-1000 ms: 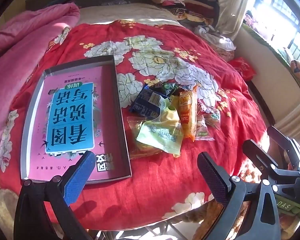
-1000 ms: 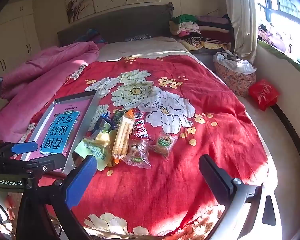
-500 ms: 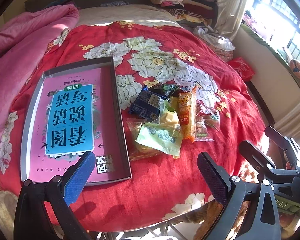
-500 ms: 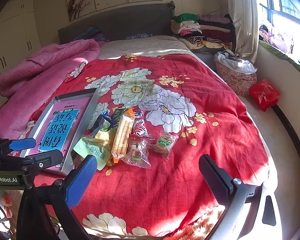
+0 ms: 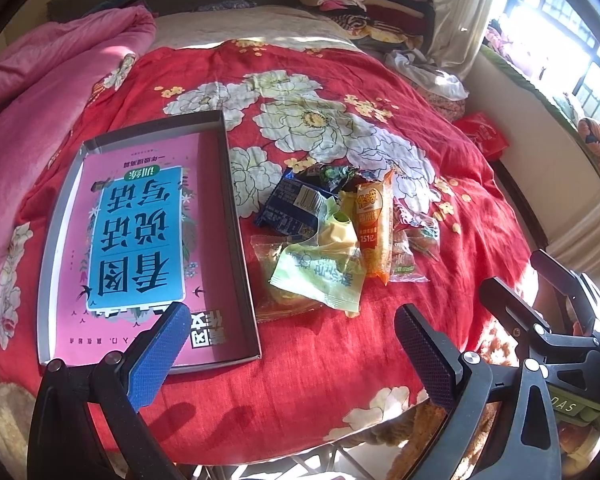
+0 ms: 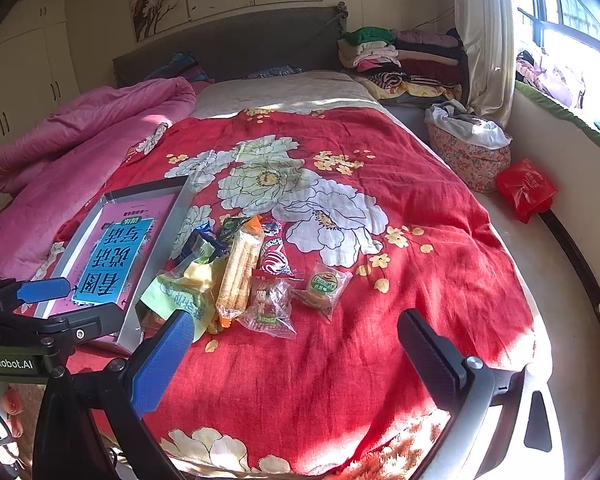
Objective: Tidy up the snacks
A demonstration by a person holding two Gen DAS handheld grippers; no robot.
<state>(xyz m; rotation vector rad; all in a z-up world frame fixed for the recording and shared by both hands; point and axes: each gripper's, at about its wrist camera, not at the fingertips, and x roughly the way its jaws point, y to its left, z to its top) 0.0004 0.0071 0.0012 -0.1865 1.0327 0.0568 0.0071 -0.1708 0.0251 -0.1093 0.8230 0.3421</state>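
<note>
- Both claws hanging wide, gripping nothing: left gripper (image 5: 292, 352) and right gripper (image 6: 296, 354), short of the snack pile (image 6: 244, 276).
- Snack pile lying on the red bedspread (image 6: 420, 240), just right of the grey tray (image 5: 236, 216).
- Judging: best taking the loose round biscuit pack (image 6: 322, 286) first, at the pile's right edge; pinching its sealed edge, lifting clear.
- Pink quilt (image 6: 80, 128) bunching beyond the tray.

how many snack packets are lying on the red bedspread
7 visible: long orange packet, red-white one, two clear ones, pale-green, blue, dark-green; more possibly underneath.
</note>
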